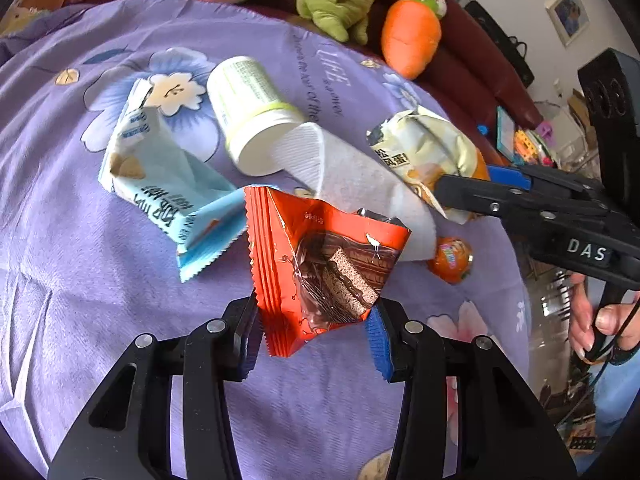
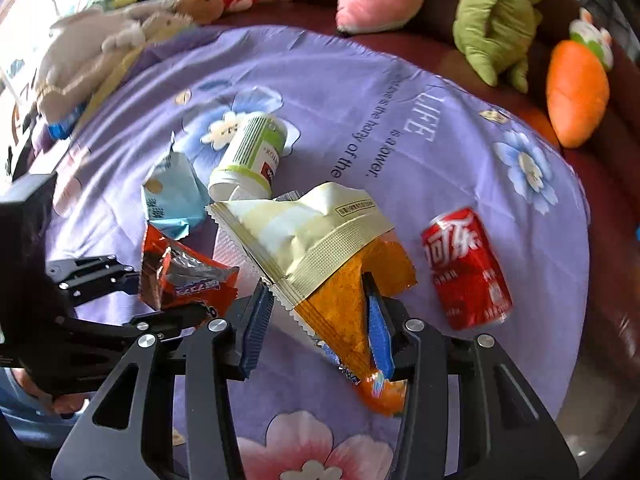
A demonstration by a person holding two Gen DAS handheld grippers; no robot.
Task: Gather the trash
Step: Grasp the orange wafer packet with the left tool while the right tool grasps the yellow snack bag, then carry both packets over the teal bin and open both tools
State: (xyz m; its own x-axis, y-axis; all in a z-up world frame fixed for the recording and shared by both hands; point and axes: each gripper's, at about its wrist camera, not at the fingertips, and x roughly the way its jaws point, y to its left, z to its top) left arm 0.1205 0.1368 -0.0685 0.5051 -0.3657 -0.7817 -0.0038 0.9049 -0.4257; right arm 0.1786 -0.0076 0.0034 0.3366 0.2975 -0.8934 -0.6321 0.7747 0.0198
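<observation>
Trash litters a purple floral cloth (image 1: 60,208). Left wrist view: the left gripper (image 1: 316,320) is clamped on an orange-red wafer wrapper (image 1: 320,256); beyond lie a pale blue wrapper (image 1: 168,184), a tipped white bottle (image 1: 252,120) and a white tissue (image 1: 352,184). Right wrist view: the right gripper (image 2: 320,320) pinches a cream-and-orange snack bag (image 2: 316,248), its pads pressing the foil; a red can (image 2: 466,268) lies just beside it, plush toys (image 2: 500,16) lining the sofa behind.

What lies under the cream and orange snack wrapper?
Under the cream and orange snack wrapper lies a white paper towel on the purple cloth. How much of the towel continues beneath it is hidden.
</observation>
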